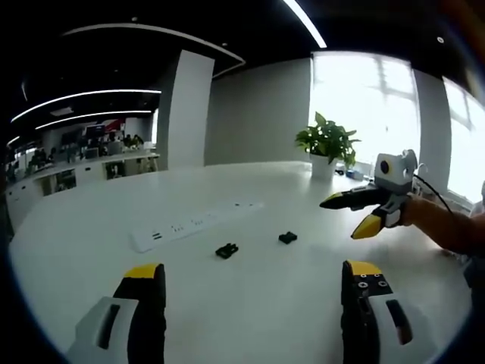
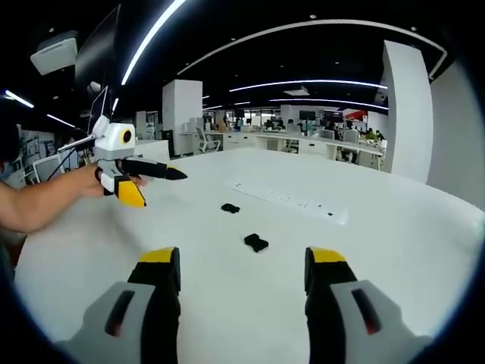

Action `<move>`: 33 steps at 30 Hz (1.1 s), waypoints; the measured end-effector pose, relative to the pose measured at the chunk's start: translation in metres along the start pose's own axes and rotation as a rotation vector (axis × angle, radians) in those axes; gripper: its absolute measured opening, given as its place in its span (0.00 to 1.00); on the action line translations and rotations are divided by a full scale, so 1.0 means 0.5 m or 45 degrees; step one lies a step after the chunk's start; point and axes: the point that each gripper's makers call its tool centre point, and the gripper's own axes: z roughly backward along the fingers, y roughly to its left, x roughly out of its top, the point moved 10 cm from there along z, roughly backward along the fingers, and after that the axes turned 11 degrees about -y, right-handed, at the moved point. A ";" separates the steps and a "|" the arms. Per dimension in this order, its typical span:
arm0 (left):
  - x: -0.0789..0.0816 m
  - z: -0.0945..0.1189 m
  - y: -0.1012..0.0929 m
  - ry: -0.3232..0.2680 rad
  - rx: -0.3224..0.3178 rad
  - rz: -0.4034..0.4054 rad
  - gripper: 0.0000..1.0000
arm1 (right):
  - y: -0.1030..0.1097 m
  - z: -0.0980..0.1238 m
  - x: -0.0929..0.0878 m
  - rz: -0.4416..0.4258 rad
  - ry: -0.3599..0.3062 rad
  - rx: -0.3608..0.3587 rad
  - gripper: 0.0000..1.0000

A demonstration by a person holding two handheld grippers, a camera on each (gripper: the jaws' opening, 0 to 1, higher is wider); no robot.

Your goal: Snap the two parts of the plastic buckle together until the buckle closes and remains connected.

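Note:
Two small black buckle parts lie apart on the white table (image 1: 250, 318). In the left gripper view one part (image 1: 226, 250) is ahead between my jaws and the other part (image 1: 287, 237) sits a little to its right. My left gripper (image 1: 254, 277) is open, empty and short of both. The right gripper (image 1: 341, 220) hovers open above the table at the right, held by a hand. In the right gripper view my right gripper (image 2: 242, 262) is open and empty. A buckle part (image 2: 256, 243) lies just ahead and the second part (image 2: 230, 208) farther off. The left gripper (image 2: 163, 189) hangs open at the left.
A white power strip (image 1: 197, 225) lies on the table beyond the buckle parts, and it runs across the far right (image 2: 292, 201) in the right gripper view. A potted plant (image 1: 327, 144) stands at the far table edge by the window. Office desks fill the background.

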 end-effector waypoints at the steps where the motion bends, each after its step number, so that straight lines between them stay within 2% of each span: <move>1: 0.000 -0.002 0.002 -0.003 -0.005 0.009 0.97 | -0.001 -0.002 0.000 0.003 0.004 0.000 0.66; 3: -0.002 -0.006 0.004 -0.008 -0.007 0.018 0.97 | -0.001 -0.004 0.001 0.002 0.007 0.001 0.65; 6: 0.002 -0.007 0.002 -0.055 -0.028 0.065 0.96 | -0.001 -0.006 0.004 -0.028 -0.010 0.010 0.64; 9: 0.004 -0.008 0.002 -0.064 -0.024 0.059 0.96 | -0.002 -0.008 0.001 -0.032 -0.014 0.008 0.64; 16: -0.001 -0.019 0.009 -0.031 -0.015 0.029 0.95 | -0.012 -0.017 -0.006 -0.026 -0.006 0.009 0.63; 22: 0.001 -0.028 0.020 -0.067 0.000 0.031 0.94 | -0.023 -0.016 -0.008 -0.037 -0.025 0.000 0.64; 28: -0.004 -0.032 0.030 -0.052 0.010 0.026 0.94 | -0.033 -0.018 -0.014 -0.032 -0.015 -0.003 0.64; 33: -0.001 -0.035 0.032 -0.037 -0.007 -0.028 0.92 | -0.038 -0.025 -0.007 -0.032 -0.023 0.000 0.64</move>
